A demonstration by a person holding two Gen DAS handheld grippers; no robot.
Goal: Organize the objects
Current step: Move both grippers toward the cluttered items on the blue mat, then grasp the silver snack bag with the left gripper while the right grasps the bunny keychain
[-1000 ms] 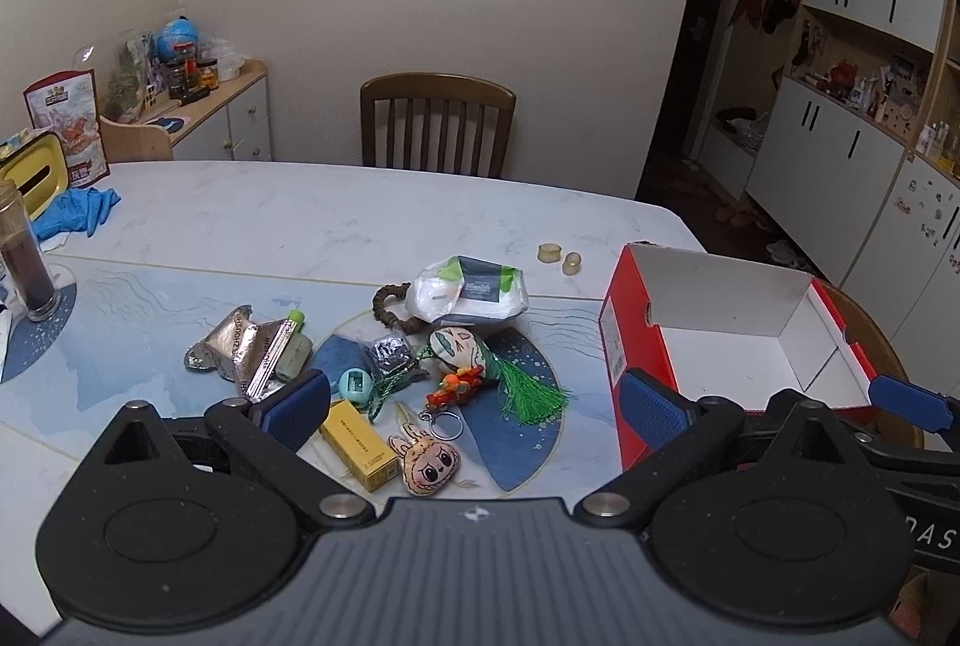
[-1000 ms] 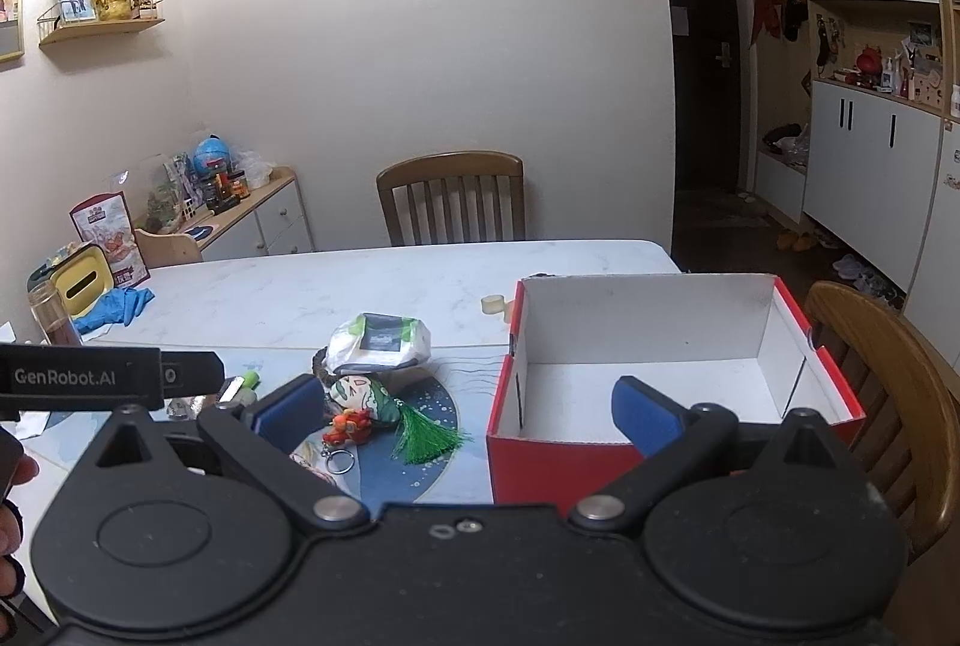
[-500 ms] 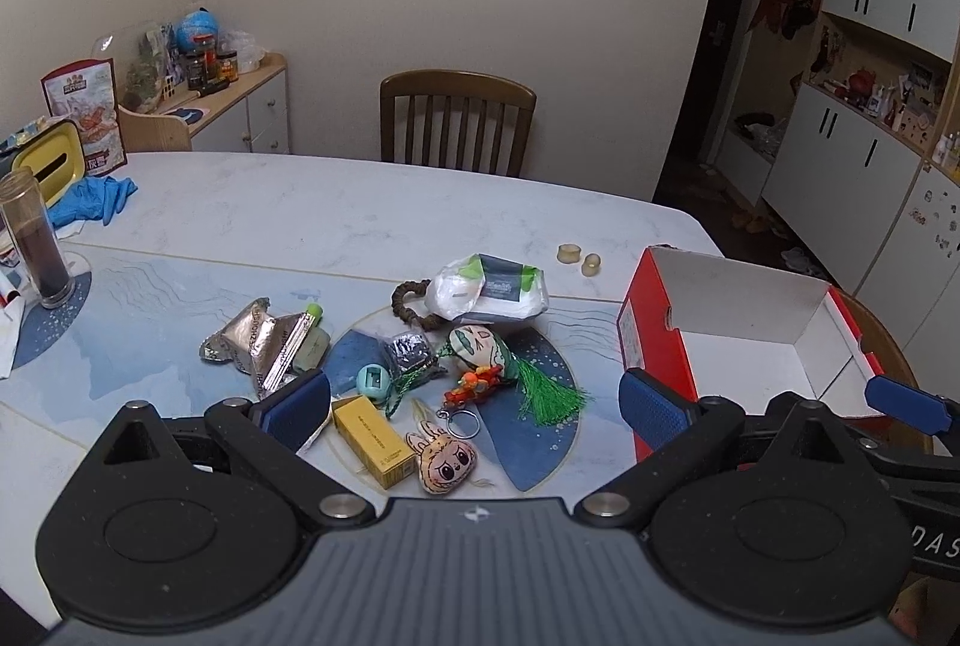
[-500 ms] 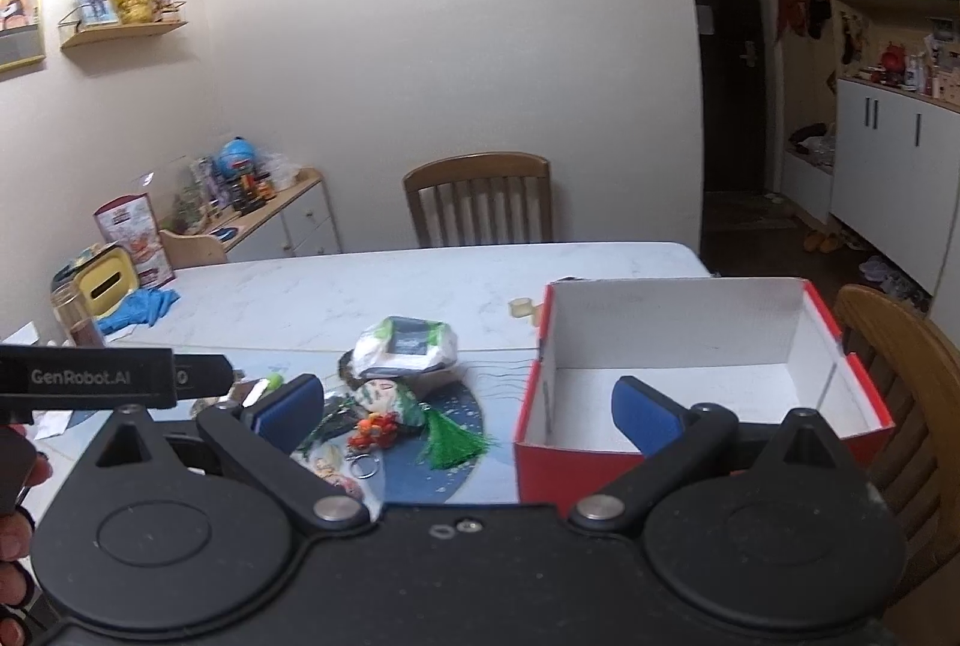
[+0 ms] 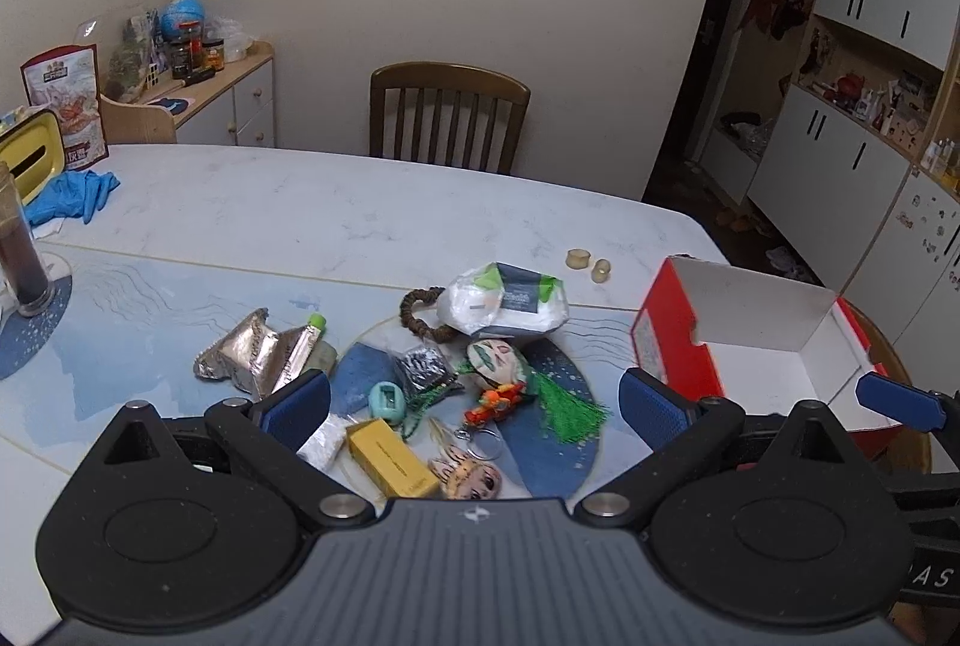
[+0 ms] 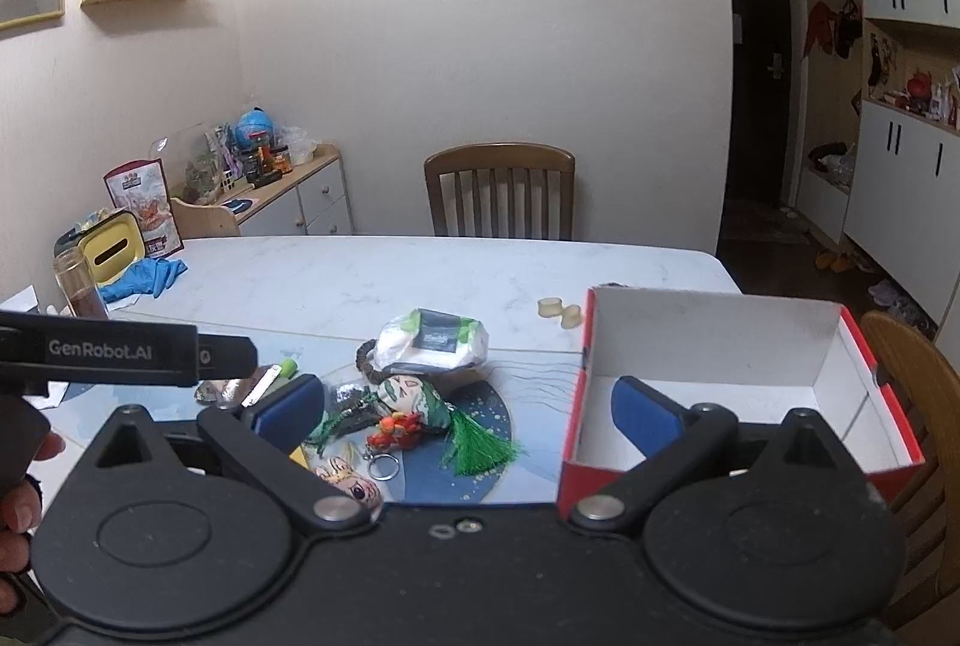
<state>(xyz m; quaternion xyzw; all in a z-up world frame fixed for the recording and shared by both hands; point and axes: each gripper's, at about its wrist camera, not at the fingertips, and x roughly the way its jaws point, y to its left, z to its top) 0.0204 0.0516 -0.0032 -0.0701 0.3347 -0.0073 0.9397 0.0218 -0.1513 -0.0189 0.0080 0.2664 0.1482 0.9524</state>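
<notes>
The task had barely begun, as far as the views showed. The box (image 6: pixel 720 346), red outside and white inside, stood with nothing in it, and every loose thing lay in a heap on the table (image 5: pixel 300 214) to the left of the box, near it but apart.

In that heap were a white wipes pack (image 5: pixel 501 299), a bead bracelet (image 5: pixel 414 316) touching the pack, a doll charm with a green tassel (image 5: pixel 510 376), a yellow carton (image 5: pixel 393 457), a teal trinket (image 5: pixel 385 398), a silver foil packet (image 5: pixel 240 358) and a tube (image 5: pixel 300 346). Two small tan caps (image 5: pixel 588 265) sat just behind the box's far left corner.

The left gripper (image 5: pixel 474 406) hung above the heap with its claw spread wide and holding nothing. The right gripper (image 6: pixel 465 406) hovered over the box's left wall, likewise wide and bare. Everything seemingly remained to be moved into the box.
</notes>
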